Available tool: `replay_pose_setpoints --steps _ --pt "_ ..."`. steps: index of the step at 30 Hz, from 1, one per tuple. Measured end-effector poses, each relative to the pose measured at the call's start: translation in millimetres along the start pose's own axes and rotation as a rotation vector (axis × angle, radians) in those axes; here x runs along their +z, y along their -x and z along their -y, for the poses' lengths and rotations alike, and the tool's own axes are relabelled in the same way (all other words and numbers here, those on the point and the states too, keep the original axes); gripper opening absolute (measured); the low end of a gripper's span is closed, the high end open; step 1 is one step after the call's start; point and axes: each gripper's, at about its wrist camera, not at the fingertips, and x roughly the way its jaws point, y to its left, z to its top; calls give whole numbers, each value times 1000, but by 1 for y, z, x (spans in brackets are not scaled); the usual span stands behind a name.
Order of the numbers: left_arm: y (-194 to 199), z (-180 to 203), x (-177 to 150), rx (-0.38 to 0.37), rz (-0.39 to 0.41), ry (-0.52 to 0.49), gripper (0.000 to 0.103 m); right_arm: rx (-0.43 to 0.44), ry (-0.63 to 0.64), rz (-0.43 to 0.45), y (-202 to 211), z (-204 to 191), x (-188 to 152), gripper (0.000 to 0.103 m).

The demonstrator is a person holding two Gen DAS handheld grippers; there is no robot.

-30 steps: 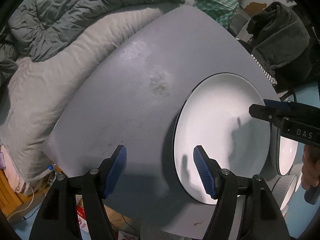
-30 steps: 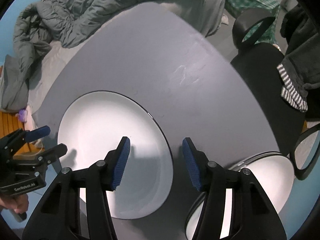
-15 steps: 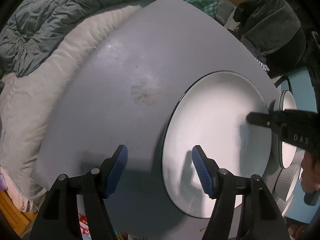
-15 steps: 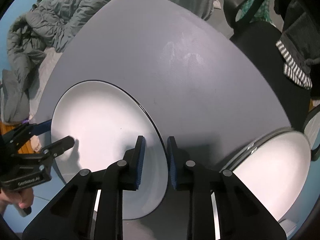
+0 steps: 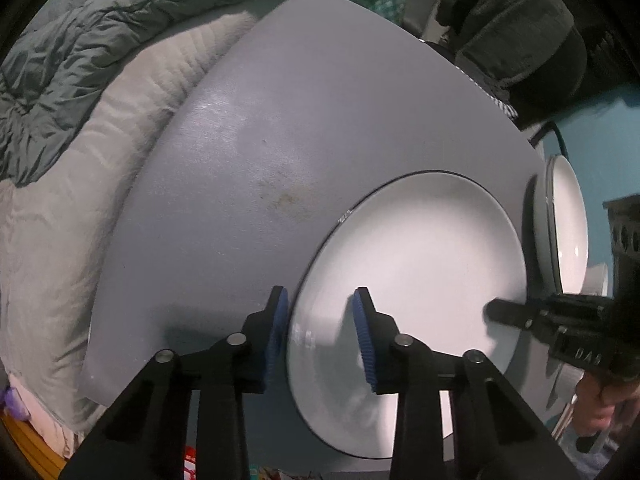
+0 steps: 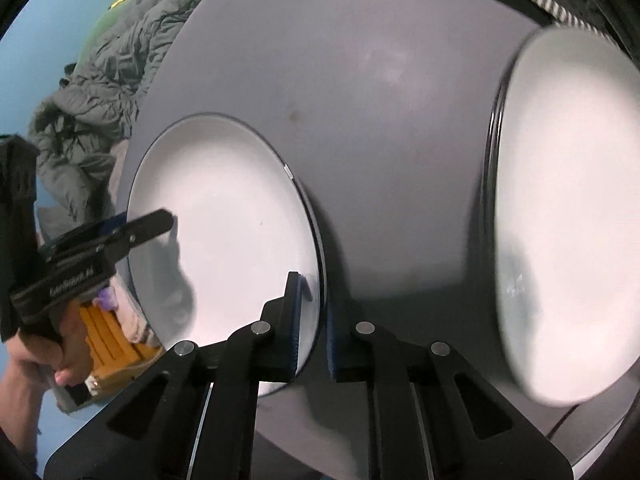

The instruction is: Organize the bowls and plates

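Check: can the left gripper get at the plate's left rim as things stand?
Probably yes. The left gripper already straddles the plate rim, jaws closing, pads not yet pinching. Nothing on the table blocks it; the right gripper clamps the opposite rim.

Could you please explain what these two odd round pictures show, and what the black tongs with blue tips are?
There is no robot: a person holds a hand-held gripper in each hand, and a fisheye camera on each looks along its two blue-padded fingers.

The left wrist view shows the left hand-held gripper astride the rim of a large white plate on a grey table, its jaws closing but not yet pinching.

The right wrist view shows the right hand-held gripper clamped on the same plate's opposite rim.

A white bowl sits further right. Bedding lies beyond the table.
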Motion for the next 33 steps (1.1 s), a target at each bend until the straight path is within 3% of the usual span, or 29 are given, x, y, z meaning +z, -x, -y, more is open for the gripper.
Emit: replay_pose_setpoints --steps 11,16,28,33 --pt "1 -1 0 14 10 -22 27 53 -132 38 1 12 -1 13" --pt "1 0 -7 9 -17 -18 26 9 -118 70 2 4 -9 14" --pt "0 23 -36 -29 -69 -16 25 -6 -146 74 20 17 -32 12" --pt "11 42 -37 -41 -54 -42 24 -17 -157 105 40 22 -41 12"
